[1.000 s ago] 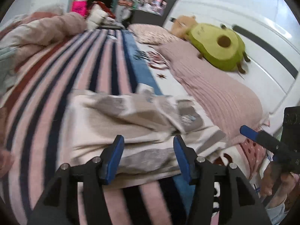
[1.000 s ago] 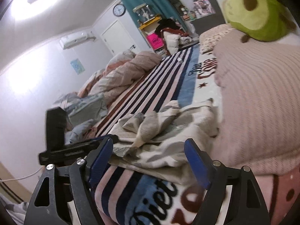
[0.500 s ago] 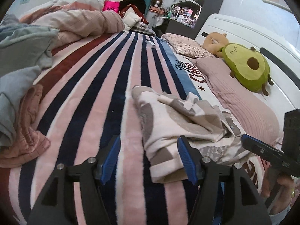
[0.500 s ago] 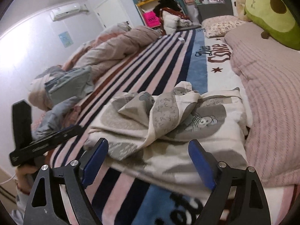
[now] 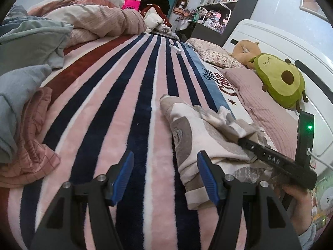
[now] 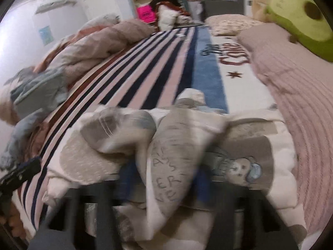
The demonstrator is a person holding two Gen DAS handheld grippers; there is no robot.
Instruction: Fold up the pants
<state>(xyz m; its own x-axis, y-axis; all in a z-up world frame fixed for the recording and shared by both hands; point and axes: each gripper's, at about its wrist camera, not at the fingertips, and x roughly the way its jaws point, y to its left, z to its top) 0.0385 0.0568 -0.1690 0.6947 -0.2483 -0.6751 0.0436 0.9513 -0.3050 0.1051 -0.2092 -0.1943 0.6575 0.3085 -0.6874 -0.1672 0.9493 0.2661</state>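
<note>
The cream and grey printed pants (image 5: 193,129) lie crumpled on the striped blanket (image 5: 129,104). My left gripper (image 5: 164,175) is open and low over the stripes. Nothing is between its blue pads, and its right finger (image 5: 208,179) sits at the pants' left edge. In the right wrist view, which is blurred, a raised fold of the pants (image 6: 172,156) stands between the pads of my right gripper (image 6: 164,179). Its jaws are closing on that fold. The left wrist view shows the right gripper (image 5: 247,145) reaching into the cloth, with a hand (image 5: 295,193) on it.
Rumpled quilts and loose clothes (image 5: 31,104) pile along the left side of the bed. A pink ribbed pillow (image 5: 268,112), an avocado plush (image 5: 283,83) and the white headboard (image 5: 291,48) lie to the right. Shelves (image 5: 216,4) stand at the far end.
The left gripper has slid left off the pants onto the stripes. The right gripper has moved forward and down into the pants, and its wide jaws have come together around a fold.
</note>
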